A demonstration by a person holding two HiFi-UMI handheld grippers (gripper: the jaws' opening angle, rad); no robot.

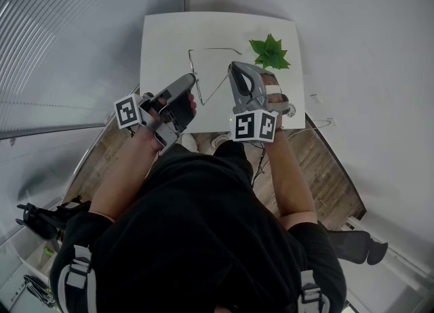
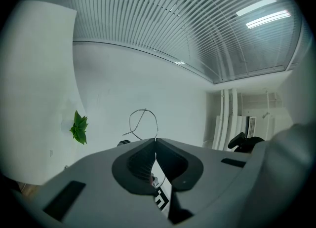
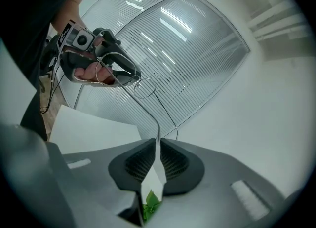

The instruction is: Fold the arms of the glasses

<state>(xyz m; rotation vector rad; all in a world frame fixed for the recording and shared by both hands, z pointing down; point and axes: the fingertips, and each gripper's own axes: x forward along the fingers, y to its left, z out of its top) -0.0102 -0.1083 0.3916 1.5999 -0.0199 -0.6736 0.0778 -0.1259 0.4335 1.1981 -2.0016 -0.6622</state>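
A thin wire-framed pair of glasses [image 1: 215,91] hangs in the air over the white table [image 1: 163,40], held between both grippers. My left gripper [image 1: 192,78] is shut on one end of the wire frame [image 2: 144,122], whose loop sticks out past the pinched jaws. My right gripper [image 1: 232,68] is shut on the other end. In the right gripper view, thin wires run from the jaws up to a round lens rim [image 3: 144,89] next to the left gripper [image 3: 132,77].
A small green plant [image 1: 270,53] stands on the table's far right, close to the right gripper; it also shows in the left gripper view [image 2: 79,127]. The wood floor [image 1: 332,183] lies below the table's near edge. White walls and slatted blinds surround the table.
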